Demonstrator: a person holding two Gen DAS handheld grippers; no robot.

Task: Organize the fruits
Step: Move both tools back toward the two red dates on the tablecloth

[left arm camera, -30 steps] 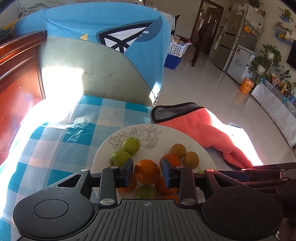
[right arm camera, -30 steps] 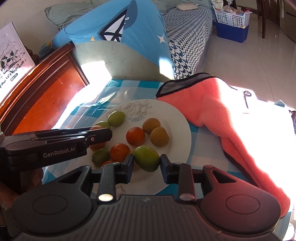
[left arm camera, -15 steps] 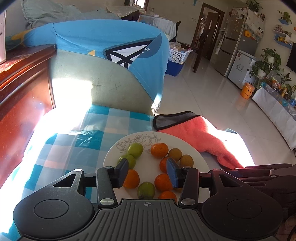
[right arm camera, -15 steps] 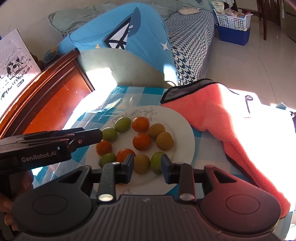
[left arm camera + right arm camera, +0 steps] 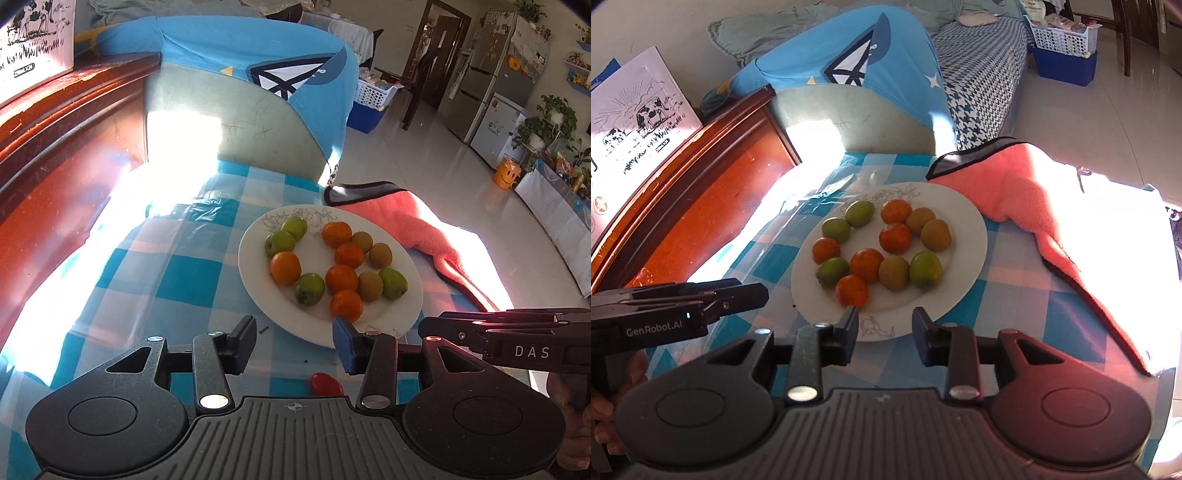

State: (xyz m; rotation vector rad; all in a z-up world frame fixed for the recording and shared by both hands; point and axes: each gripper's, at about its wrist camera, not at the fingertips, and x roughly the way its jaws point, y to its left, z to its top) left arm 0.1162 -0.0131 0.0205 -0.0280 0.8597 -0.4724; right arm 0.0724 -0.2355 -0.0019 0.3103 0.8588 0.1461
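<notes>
Your left gripper (image 5: 293,341) and right gripper (image 5: 884,334) both hang part-open and empty just short of the white plate (image 5: 964,221). The plate sits on the checked tablecloth (image 5: 184,280) with oranges (image 5: 895,237), green fruits and kiwis (image 5: 935,234) loosely grouped. One small red fruit (image 5: 325,384) lies off it, probably left to place.

Both handheld tools are matte black plastic with ribbed housings, round side discs and silver screws. The left gripper (image 5: 294,345) has one blue-faced pad and reads "GenRobot.AI"; the right gripper (image 5: 884,338) bears white letters "DAS".
</notes>
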